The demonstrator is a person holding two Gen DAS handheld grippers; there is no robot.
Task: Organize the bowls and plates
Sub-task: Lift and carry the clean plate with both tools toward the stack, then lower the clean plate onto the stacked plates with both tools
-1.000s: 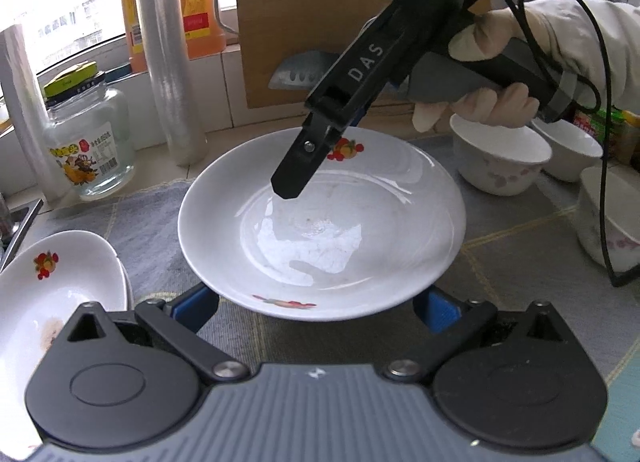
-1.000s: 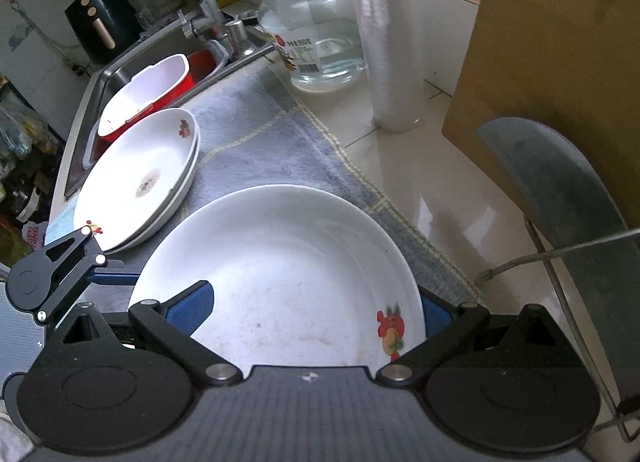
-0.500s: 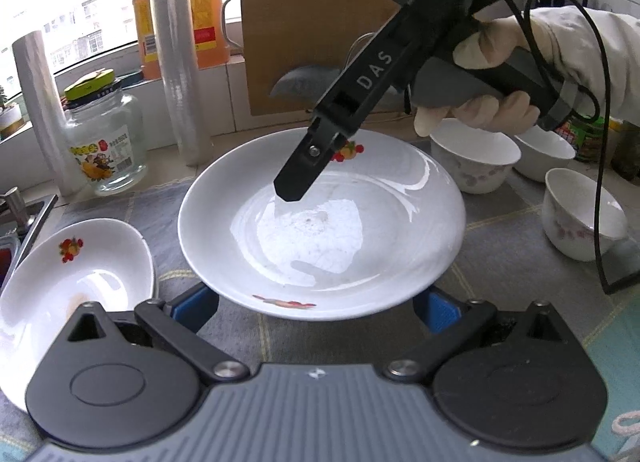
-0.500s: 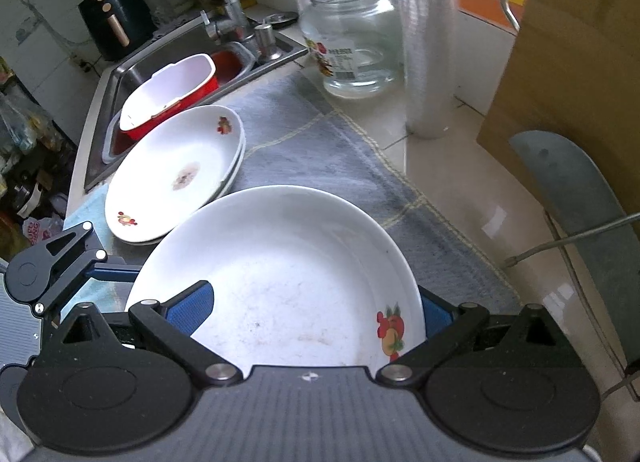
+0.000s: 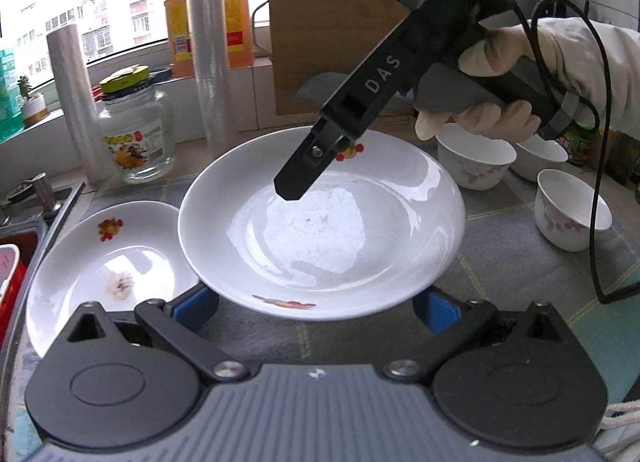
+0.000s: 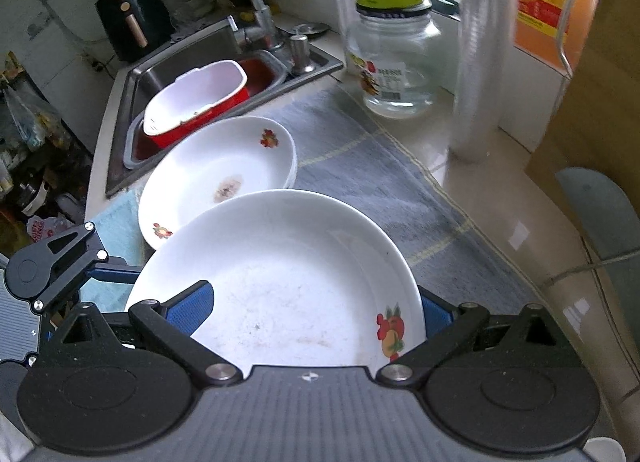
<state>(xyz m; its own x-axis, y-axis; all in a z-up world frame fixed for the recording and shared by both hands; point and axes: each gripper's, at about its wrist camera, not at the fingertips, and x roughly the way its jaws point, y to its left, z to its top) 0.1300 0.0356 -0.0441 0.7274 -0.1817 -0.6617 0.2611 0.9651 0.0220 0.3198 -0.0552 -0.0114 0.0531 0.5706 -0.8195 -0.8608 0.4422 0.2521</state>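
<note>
A large white plate (image 5: 320, 230) (image 6: 280, 270) with fruit prints hangs above the grey mat. My right gripper (image 5: 292, 190) (image 6: 312, 310) is shut on its rim by the red fruit print, one blue pad inside the plate and the other hidden outside it. My left gripper (image 5: 316, 306) stands open, both pads under the plate's near rim, and it shows at the left edge (image 6: 60, 262) of the right wrist view. A stack of smaller white plates (image 5: 100, 262) (image 6: 216, 170) lies to the left, partly under the big plate's edge. Three white bowls (image 5: 474, 160) stand at the right.
A sink (image 6: 132, 78) with a red tub (image 6: 196, 102) lies past the stack. A glass jar (image 5: 136, 134), film rolls (image 5: 208, 62), an oil bottle (image 5: 180, 22) and a cutting board (image 5: 320, 42) line the back. A gloved hand (image 5: 492, 62) holds the right gripper, whose cable trails right.
Both grippers have carried the large plate left toward the sink. The stacked plates have come closer, and the big plate's edge now overlaps them.
</note>
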